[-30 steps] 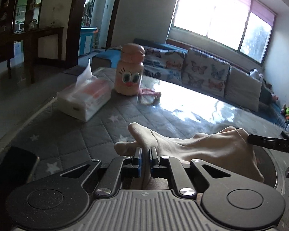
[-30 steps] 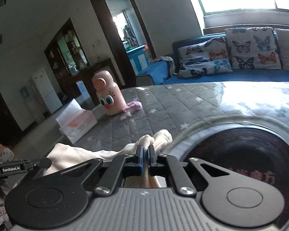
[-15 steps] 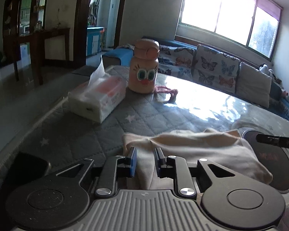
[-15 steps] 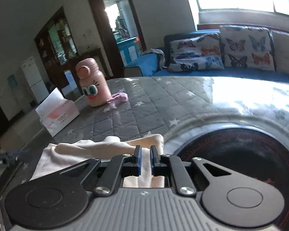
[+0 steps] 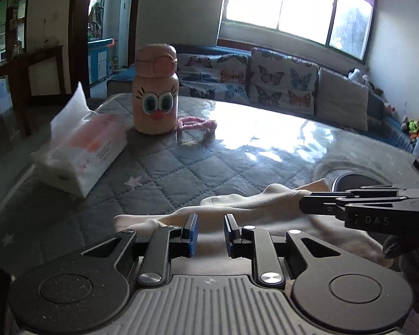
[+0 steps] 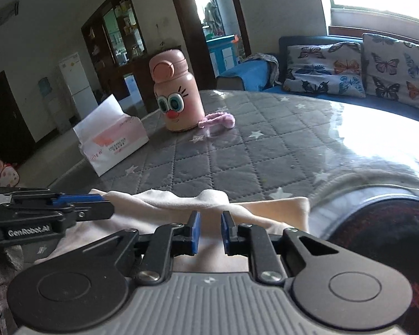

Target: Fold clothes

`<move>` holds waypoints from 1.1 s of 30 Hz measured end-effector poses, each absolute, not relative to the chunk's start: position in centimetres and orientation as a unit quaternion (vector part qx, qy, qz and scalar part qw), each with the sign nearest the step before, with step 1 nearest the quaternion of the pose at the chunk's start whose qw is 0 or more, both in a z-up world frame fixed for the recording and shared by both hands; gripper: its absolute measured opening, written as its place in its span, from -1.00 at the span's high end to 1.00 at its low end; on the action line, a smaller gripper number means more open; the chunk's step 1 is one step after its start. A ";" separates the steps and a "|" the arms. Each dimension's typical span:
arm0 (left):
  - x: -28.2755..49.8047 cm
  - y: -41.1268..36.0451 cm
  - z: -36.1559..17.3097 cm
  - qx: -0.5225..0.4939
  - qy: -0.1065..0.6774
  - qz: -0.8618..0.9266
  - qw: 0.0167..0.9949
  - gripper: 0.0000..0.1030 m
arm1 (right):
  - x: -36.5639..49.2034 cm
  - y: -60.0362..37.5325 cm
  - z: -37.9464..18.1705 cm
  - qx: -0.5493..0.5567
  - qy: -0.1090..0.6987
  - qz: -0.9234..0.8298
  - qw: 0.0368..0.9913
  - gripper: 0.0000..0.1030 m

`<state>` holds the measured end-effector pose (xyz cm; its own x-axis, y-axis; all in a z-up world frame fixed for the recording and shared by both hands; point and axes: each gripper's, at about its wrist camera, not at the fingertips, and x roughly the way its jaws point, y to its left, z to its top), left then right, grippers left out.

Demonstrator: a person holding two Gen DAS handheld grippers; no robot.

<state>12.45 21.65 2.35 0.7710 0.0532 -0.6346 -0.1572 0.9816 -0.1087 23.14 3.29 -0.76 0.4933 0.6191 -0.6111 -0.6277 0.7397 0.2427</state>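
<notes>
A cream garment (image 5: 254, 209) lies folded on the grey quilted table cover (image 5: 181, 167), just beyond both grippers; it also shows in the right wrist view (image 6: 181, 203). My left gripper (image 5: 209, 230) is open and empty, its blue pads just above the garment's near edge. My right gripper (image 6: 210, 229) is open and empty over the same garment. The right gripper's fingers (image 5: 349, 203) reach in from the right in the left wrist view. The left gripper's fingers (image 6: 69, 206) reach in from the left in the right wrist view.
A tissue pack (image 5: 78, 153) lies at the left. A pink cartoon-face bottle (image 5: 156, 103) with a pink strap (image 5: 198, 124) stands behind it. A dark round plate (image 6: 382, 240) sits under the glass at the right. A sofa with butterfly cushions (image 5: 279, 83) is behind the table.
Both grippers have opened and let go of the garment. It now lies lower and flatter on the table. Both grippers have drawn back a little.
</notes>
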 end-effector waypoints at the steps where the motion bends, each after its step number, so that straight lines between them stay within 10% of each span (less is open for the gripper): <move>1: 12.8 21.7 2.1 -0.078 0.338 0.058 0.936 0.57 | 23.4 3.6 -1.0 -0.008 0.355 0.358 0.864 0.67; 8: 14.0 22.1 0.8 -0.083 0.352 0.065 0.930 0.55 | 23.9 4.5 -1.8 -0.011 0.358 0.355 0.863 0.56; 19: 11.5 20.5 2.3 -0.065 0.340 0.069 0.936 -0.05 | 19.9 3.3 -0.2 -0.050 0.335 0.370 0.865 0.07; 33: 5.3 17.6 1.6 -0.043 0.341 0.076 0.936 -0.17 | 12.9 1.2 -0.5 -0.107 0.305 0.354 0.877 -0.08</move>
<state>5.34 17.55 1.62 0.7557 0.1127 -0.6452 -0.1716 0.9847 -0.0289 12.90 1.20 -0.46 0.5630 0.5564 -0.6111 -0.6874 0.7257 0.0275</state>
